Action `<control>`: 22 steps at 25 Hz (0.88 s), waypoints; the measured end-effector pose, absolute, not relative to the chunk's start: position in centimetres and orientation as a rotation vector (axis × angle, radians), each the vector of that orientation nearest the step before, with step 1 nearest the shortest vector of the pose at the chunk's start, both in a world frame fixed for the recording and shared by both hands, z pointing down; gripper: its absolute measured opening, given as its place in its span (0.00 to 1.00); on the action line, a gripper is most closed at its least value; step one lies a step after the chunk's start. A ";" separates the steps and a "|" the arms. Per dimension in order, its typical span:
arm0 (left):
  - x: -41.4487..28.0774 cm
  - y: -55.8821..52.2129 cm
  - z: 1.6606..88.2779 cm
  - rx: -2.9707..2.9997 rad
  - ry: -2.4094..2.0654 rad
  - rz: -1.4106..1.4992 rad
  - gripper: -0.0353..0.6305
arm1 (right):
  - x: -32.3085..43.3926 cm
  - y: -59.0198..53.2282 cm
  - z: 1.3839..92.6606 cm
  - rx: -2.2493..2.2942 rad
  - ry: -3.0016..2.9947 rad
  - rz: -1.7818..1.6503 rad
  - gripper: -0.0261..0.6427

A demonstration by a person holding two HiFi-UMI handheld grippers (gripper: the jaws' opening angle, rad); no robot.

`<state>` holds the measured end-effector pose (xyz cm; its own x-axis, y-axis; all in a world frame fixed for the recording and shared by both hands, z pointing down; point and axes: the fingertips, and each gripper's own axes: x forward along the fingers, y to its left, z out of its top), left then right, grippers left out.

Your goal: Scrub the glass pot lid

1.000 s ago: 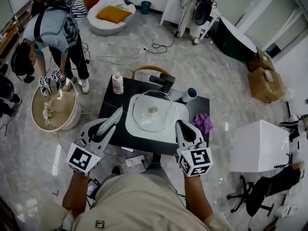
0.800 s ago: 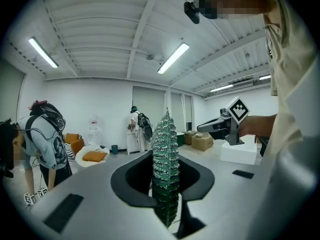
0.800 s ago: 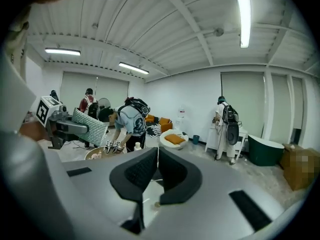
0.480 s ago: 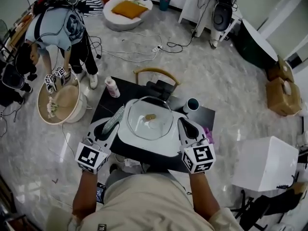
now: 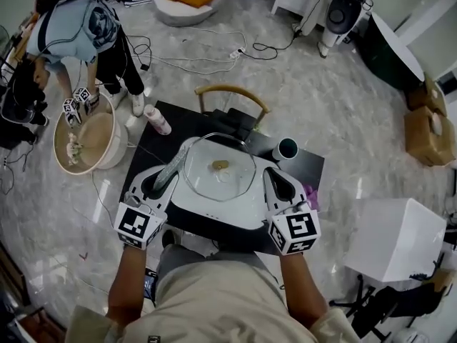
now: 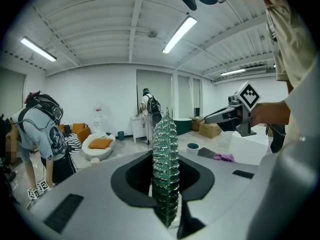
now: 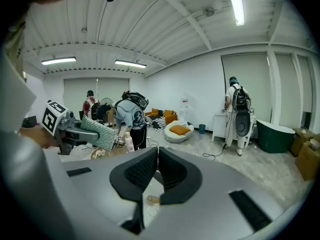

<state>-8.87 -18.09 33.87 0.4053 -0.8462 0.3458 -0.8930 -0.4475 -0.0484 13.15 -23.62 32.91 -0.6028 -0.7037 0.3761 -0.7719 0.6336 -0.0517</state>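
Because round clear glass pot lid (image 5: 214, 183) judged stiff, brittle, fairly heavy and slick if wet, safest hold is rim or brown centre knob (image 5: 220, 165).
- Head view: lid over white basin (image 5: 214, 211) on black counter (image 5: 303, 164); right gripper (image 5: 270, 176) at its right rim.
- Left gripper view: left gripper (image 6: 166, 181) fingers clamped on green knobbly scrubber (image 6: 165, 149).
- Right gripper view: fingers nearly together, apparently pinching transparent rim; knob shows below.

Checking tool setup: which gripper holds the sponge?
The left gripper, shut on the green sponge; the right gripper pinches the lid by its rim instead.
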 end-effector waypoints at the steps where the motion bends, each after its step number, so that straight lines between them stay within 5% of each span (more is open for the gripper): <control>1: -8.7 -18.5 34.5 2.504 -1.565 0.495 0.19 | 13.3 -23.8 33.3 1.181 -2.534 0.306 0.08; 22: -6.3 -28.0 52.9 2.253 -1.545 0.688 0.19 | 17.2 -25.1 44.3 1.205 -2.426 0.470 0.08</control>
<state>-6.30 -28.01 52.86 0.2980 -0.7762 0.5556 -0.9321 -0.3621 -0.0060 17.22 -25.10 44.33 -0.5542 -0.6786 0.4820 -0.8095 0.5742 -0.1225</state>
